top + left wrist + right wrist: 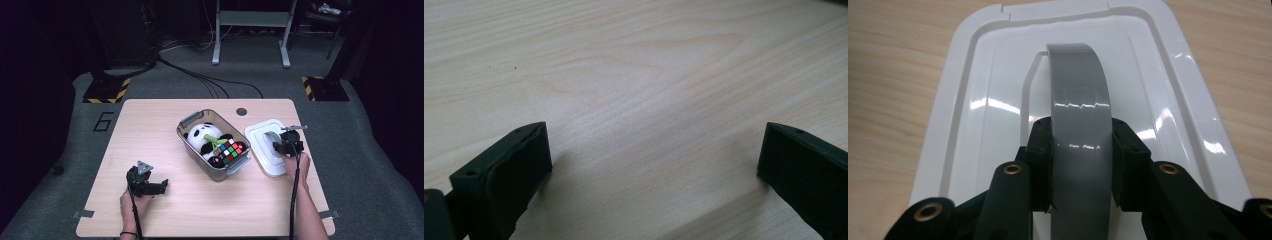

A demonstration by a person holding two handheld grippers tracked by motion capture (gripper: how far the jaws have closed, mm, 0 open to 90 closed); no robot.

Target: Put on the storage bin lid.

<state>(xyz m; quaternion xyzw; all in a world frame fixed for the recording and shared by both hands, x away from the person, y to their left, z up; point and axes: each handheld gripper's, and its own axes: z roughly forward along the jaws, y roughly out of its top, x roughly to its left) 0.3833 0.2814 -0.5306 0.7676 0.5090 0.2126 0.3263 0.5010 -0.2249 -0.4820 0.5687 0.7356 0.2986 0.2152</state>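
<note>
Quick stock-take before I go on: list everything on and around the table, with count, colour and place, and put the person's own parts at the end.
table: one, light wood, centre of the high view
storage bin: one, clear with grey latches, mid-table, open
panda plush: one, black and white, inside the bin
puzzle cube: one, multicoloured, in the bin on the panda
lid: one, white, flat on the table right of the bin
lid handle: one, grey, arched over the lid's middle
floor stands: two, black with yellow stripes, beyond the table's far corners
left tongs: black, open, over bare table at near left
right tongs: black, closed on the lid handle
hands: two, at the near edge
</note>
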